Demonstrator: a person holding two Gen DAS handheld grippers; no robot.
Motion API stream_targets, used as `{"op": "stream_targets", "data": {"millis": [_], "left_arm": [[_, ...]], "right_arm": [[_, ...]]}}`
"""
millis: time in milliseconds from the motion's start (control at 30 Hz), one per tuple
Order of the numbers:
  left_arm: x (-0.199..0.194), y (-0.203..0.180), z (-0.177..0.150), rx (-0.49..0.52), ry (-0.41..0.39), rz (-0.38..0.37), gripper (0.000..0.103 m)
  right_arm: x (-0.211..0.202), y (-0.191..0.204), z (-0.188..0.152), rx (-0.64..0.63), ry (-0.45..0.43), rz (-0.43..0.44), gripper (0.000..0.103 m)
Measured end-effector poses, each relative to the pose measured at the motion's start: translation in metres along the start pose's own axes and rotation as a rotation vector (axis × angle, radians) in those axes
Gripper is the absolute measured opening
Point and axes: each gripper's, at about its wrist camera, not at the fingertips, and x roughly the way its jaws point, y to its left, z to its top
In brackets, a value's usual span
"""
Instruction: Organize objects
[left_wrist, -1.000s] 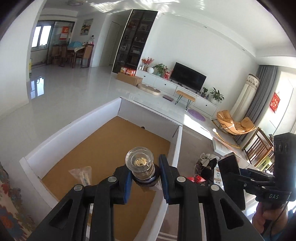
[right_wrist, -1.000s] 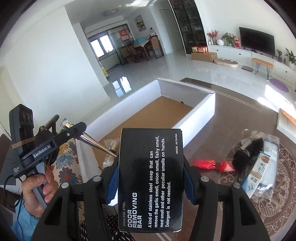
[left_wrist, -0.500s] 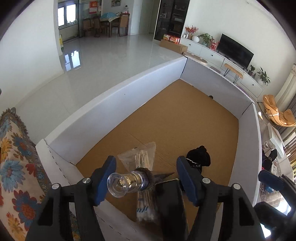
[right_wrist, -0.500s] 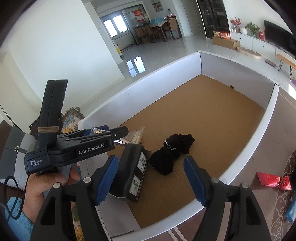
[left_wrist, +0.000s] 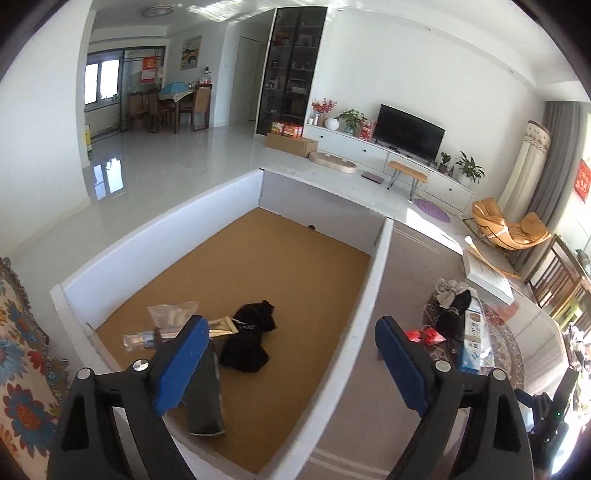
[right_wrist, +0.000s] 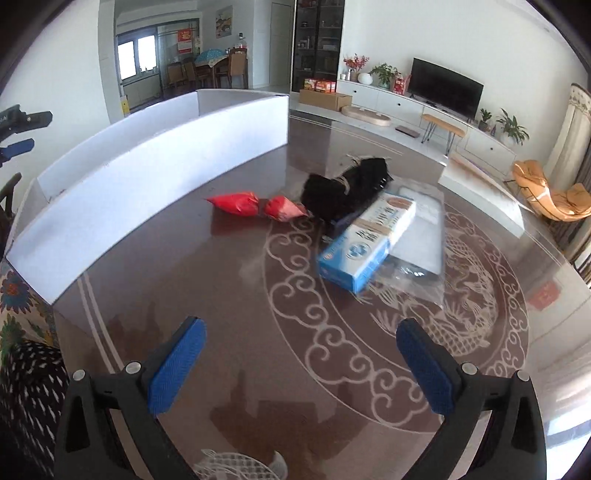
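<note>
Because the task is one of gathering loose things into a single container, the white-walled box (left_wrist: 380, 280) with its brown cardboard floor is kept at the near-left side of the table (right_wrist: 229, 288), within reach of both hands. Several items are already seen lying inside it: a black cloth bundle (left_wrist: 251, 339), a dark carton (left_wrist: 205, 391) lying flat near the near wall, a small glass bottle (left_wrist: 138, 339) on its side, and a clear packet (left_wrist: 171, 314) beside a gold strip. They are bunched toward the near corner, which is judged to be where they are most easily released.

The left gripper (left_wrist: 288, 362) is held above the box, its jaws opening, with nothing between the blue pads; only the box floor is seen through the gap. The right gripper (right_wrist: 301, 365) is pointed down at the dark patterned tabletop, its jaws likewise opening, and nothing is caught between them.

What remains to be organised is left outside the box: a red packet (right_wrist: 255, 206), a black fuzzy item (right_wrist: 347, 188), a blue-and-white box (right_wrist: 365, 247) lying on a clear plastic sleeve (right_wrist: 421, 240). The black item is blurred, so what it is cannot be told with confidence. These are clustered well ahead of the right gripper, which is probably why that gripper is turned their way with its jaws spread.
</note>
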Motion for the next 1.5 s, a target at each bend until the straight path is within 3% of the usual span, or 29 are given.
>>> {"op": "stream_targets", "data": {"millis": [100,167,267,367,567,700,800,1500], "left_arm": [[0.015,-0.073,-0.036,0.075,0.107,-0.186,0.095],[0.035,-0.114,-0.063,0.106,0.189,-0.260,0.095],[0.071,-0.164,-0.101,0.165,0.262,-0.243,0.095],[0.100,-0.193,-0.126,0.231,0.292,-0.150,0.095],[0.117,-0.192,-0.149,0.297,0.260,-0.033,0.095],[0.116,-0.187,-0.148,0.282,0.246,-0.028,0.095],[0.119,-0.192,-0.150,0.309,0.262,-0.019,0.103],[0.121,-0.191,-0.150,0.307,0.261,-0.021,0.103]], "right_arm": [[-0.002,-0.051,-0.047,0.056,0.057,-0.107,0.103],[-0.010,-0.077,-0.071,0.102,0.074,-0.145,0.103],[-0.018,-0.099,-0.092,0.170,0.070,-0.170,0.103],[-0.023,-0.110,-0.101,0.231,0.062,-0.161,0.103],[-0.017,-0.116,-0.101,0.291,0.075,-0.122,0.103],[-0.017,-0.114,-0.101,0.289,0.076,-0.131,0.103],[-0.017,-0.114,-0.101,0.289,0.076,-0.131,0.103],[-0.017,-0.114,-0.101,0.289,0.076,-0.131,0.103]]}}
